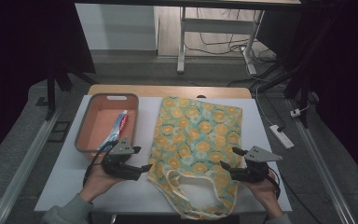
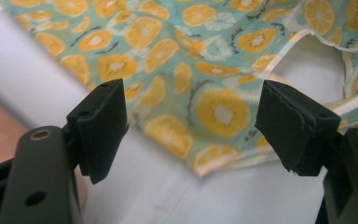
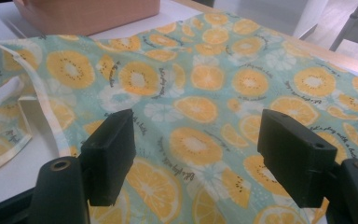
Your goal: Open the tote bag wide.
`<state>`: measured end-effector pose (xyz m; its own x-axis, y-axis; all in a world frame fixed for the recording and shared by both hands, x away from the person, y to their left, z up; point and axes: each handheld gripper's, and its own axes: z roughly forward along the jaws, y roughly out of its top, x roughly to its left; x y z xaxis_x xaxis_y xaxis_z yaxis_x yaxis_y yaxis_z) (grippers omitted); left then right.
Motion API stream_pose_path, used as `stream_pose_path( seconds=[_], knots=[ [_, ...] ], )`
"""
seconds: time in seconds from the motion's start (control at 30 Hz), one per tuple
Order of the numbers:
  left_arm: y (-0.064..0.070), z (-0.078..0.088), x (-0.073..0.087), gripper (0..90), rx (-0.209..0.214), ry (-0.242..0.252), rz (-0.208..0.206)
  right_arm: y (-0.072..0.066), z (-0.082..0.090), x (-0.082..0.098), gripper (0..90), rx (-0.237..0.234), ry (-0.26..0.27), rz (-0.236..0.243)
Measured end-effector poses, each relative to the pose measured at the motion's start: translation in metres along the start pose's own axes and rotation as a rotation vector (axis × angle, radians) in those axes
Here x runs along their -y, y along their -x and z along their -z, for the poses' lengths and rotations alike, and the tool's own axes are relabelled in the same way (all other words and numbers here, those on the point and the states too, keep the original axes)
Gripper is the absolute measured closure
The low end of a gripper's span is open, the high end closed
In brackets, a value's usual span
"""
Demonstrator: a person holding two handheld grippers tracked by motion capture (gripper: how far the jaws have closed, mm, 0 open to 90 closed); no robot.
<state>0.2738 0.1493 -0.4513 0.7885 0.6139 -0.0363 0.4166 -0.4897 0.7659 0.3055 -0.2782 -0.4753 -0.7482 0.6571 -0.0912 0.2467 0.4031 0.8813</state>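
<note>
A teal cloth bag printed with orange slices (image 1: 196,140) lies flat on the white table, its handles toward the front edge. My left gripper (image 1: 140,158) hovers at the bag's near left corner (image 2: 200,168), jaws wide apart and empty. My right gripper (image 1: 230,158) is open over the bag's right side (image 3: 205,116), nothing between its jaws. A toothpaste tube (image 1: 117,128) lies in the salmon basket (image 1: 87,122) left of the bag.
The white table top (image 1: 65,177) rests on a wooden desk (image 1: 168,91). The basket wall (image 3: 88,16) stands beyond the bag in the right gripper view. A power strip (image 1: 282,136) and cables lie on the floor at the right.
</note>
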Motion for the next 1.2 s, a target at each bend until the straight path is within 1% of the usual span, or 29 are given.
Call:
stream_pose_path(
  seconds=[0.13,0.17,0.2,0.27,0.37,0.4,0.43,0.53,0.6,0.7,0.77,0.8,0.87,0.97,1.1,1.13,1.2],
  knots=[
    [0.007,-0.018,-0.013,25.7,0.033,-0.018,-0.034,-0.001,-0.001,0.0,27.7,-0.004,-0.007,0.002],
    [0.011,-0.028,-0.02,25.6,0.053,-0.039,-0.053,-0.001,-0.001,0.0,27.7,-0.005,-0.007,0.001],
    [0.011,-0.028,-0.02,25.6,0.053,-0.039,-0.053,-0.001,-0.001,0.0,27.7,-0.004,-0.008,0.001],
    [0.016,-0.038,-0.023,25.4,0.066,-0.062,-0.066,-0.002,-0.001,0.0,27.7,-0.004,-0.011,0.003],
    [0.023,-0.051,-0.024,25.4,0.08,-0.099,-0.089,-0.002,-0.002,0.001,27.7,-0.009,-0.013,0.006],
    [0.026,-0.06,-0.023,25.3,0.088,-0.138,-0.114,-0.002,-0.003,0.001,27.7,-0.01,-0.018,0.004],
    [0.026,-0.06,-0.023,25.3,0.088,-0.138,-0.114,-0.002,-0.004,0.002,27.7,-0.012,-0.023,0.006],
    [0.028,-0.067,-0.021,25.3,0.09,-0.173,-0.125,-0.002,-0.004,0.002,27.7,-0.012,-0.025,0.006],
    [0.028,-0.065,-0.019,25.2,0.093,-0.181,-0.131,-0.003,-0.003,0.002,27.8,-0.012,-0.021,0.011],
    [0.029,-0.054,-0.015,25.4,0.091,-0.161,-0.139,-0.003,-0.002,0.001,27.8,-0.011,-0.015,0.011],
    [0.029,-0.046,-0.012,27.3,0.111,-0.139,-0.133,-0.002,-0.001,0.001,27.9,-0.013,-0.012,0.01],
    [0.03,-0.043,-0.011,27.4,0.126,-0.138,-0.137,-0.002,-0.001,0.001,27.9,-0.012,-0.014,0.009],
    [0.034,-0.042,-0.008,27.4,0.138,-0.14,-0.146,-0.002,-0.002,0.002,27.9,-0.014,-0.017,0.01],
    [0.041,-0.049,-0.008,26.8,0.145,-0.16,-0.185,-0.002,-0.004,0.004,27.9,-0.013,-0.031,0.014],
    [0.047,-0.061,-0.007,26.6,0.154,-0.187,-0.205,-0.003,-0.004,0.002,27.9,-0.012,-0.024,0.017],
    [0.048,-0.064,-0.007,28.6,0.153,-0.196,-0.213,-0.003,-0.003,0.002,28.0,-0.013,-0.023,0.017],
    [0.05,-0.069,-0.005,35.2,0.126,-0.217,-0.225,-0.004,-0.004,0.002,28.1,-0.014,-0.026,0.017]
  ],
)
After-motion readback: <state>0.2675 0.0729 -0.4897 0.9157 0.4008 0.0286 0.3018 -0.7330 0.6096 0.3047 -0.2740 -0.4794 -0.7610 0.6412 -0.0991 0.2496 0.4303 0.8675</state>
